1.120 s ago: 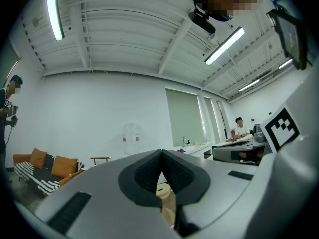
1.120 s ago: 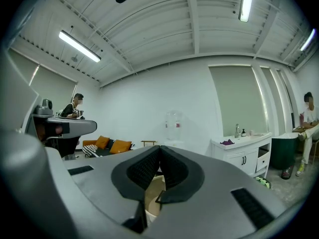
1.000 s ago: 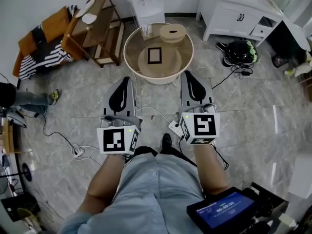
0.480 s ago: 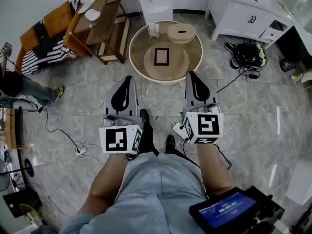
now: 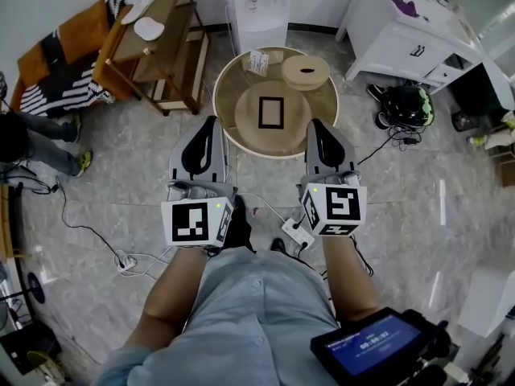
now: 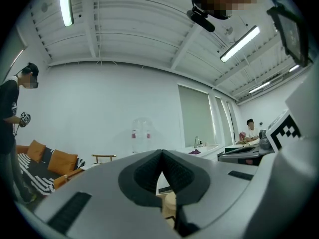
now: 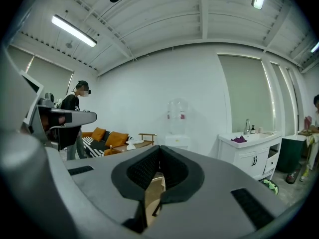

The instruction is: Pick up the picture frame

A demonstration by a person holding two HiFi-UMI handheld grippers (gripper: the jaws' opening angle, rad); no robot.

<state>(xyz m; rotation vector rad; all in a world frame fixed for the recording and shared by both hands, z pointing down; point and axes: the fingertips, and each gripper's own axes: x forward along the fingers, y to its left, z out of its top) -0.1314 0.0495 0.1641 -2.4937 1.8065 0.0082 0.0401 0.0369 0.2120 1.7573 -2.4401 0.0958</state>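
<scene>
A black picture frame (image 5: 271, 112) lies flat on a round wooden board (image 5: 296, 112) on the round table (image 5: 228, 89), seen in the head view. My left gripper (image 5: 211, 124) hangs at the table's near left rim and points at it, jaws shut and empty. At the near right rim my right gripper (image 5: 315, 126) is likewise shut with nothing held. Both grippers are short of the frame, one on each side of it. In the left gripper view the jaws (image 6: 162, 156) meet at the tip. The right gripper view shows its jaws (image 7: 159, 151) closed too.
A round wooden box (image 5: 305, 71) and a small card holder (image 5: 258, 61) stand at the table's back. Behind it is a water dispenser (image 5: 263, 6); a wooden rack (image 5: 153, 47) stands left, a white cabinet (image 5: 402, 30) right. Cables and a power strip (image 5: 296, 233) lie on the floor. A person (image 5: 24, 135) stands far left.
Both grippers have moved forward together towards the table; their tips now reach its near rim. Both stay shut and empty.
</scene>
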